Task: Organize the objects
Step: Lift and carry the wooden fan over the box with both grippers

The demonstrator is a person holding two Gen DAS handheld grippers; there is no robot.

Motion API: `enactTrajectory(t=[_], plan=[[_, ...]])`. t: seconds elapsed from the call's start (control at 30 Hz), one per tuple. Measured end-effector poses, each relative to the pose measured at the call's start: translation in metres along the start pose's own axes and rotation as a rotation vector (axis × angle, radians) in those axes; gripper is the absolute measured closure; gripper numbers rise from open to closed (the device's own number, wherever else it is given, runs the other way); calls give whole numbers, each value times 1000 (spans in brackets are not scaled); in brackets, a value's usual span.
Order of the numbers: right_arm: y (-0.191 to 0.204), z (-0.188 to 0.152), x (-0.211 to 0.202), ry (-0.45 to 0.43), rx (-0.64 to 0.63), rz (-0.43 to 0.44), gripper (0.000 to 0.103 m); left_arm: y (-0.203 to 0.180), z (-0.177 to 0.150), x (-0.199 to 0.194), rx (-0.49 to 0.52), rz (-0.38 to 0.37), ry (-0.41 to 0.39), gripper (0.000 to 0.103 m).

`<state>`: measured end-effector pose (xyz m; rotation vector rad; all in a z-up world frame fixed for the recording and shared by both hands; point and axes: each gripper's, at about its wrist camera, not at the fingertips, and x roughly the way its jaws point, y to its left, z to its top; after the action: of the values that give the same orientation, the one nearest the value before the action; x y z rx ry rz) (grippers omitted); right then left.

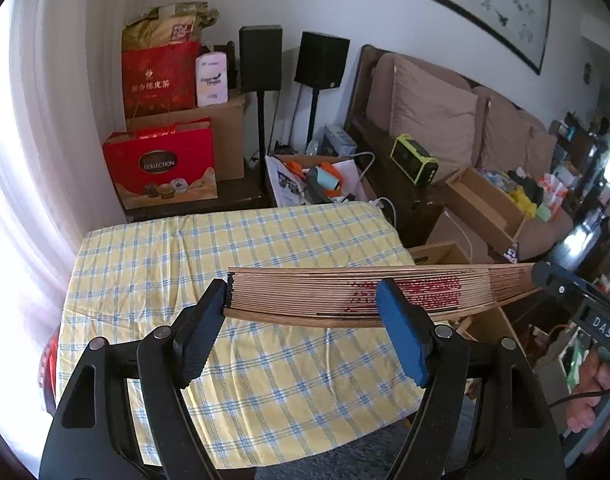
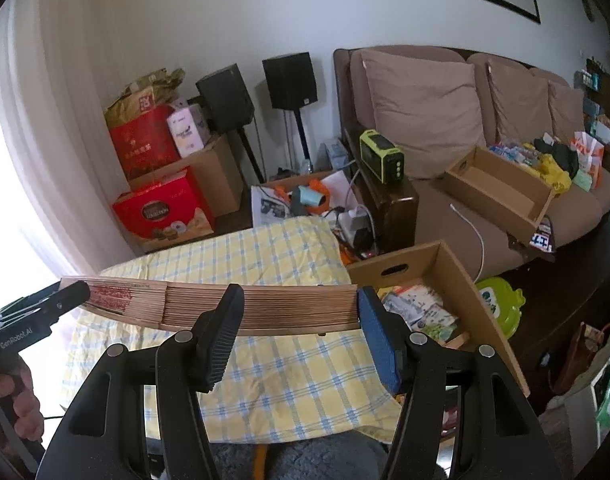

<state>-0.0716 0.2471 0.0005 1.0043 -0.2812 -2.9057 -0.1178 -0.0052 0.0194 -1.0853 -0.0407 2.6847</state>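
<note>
Left gripper [image 1: 305, 312] and right gripper [image 2: 299, 316] each clench the folded fan [image 1: 345, 296]; uneven pull may splay its slats or drop it onto the table [image 1: 225, 248].

Your left tool [image 1: 303, 312] and right tool [image 2: 299, 316] both point downward, each closed on a folded fan's end.

A brown sofa [image 2: 485, 128] with cushions is seen at 2 o'clock, with a green-and-black device [image 2: 381, 156] on its armrest. Two black speakers [image 2: 290, 80] are placed at 12 o'clock, red gift boxes [image 2: 161, 210] are stacked at 10 o'clock, and a framed painting [image 1: 473, 4] is hung above.
</note>
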Motion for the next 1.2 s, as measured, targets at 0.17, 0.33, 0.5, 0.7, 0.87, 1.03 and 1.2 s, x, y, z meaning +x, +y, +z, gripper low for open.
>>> enactTrajectory(t=[0.17,0.33,0.5,0.7,0.87,1.03,1.2], plan=[[-11,1,-6,0,12,-4,42,-17,3,-4,28,2,-11,30],[-34,1,-13,-21,53,-33,42,-48,7,4,60,-13,-10,30],[-67,0,-13,-16,104,-78,42,-87,12,19,127,-35,-4,30],[-113,-7,-14,-3,172,-130,42,-133,17,48,199,-73,18,30],[-144,-15,-10,4,223,-181,42,-166,16,73,242,-112,62,30],[-171,-33,-2,26,272,-241,42,-196,12,101,299,-115,89,30],[-195,-52,18,78,313,-282,42,-222,1,154,360,-92,158,31]])
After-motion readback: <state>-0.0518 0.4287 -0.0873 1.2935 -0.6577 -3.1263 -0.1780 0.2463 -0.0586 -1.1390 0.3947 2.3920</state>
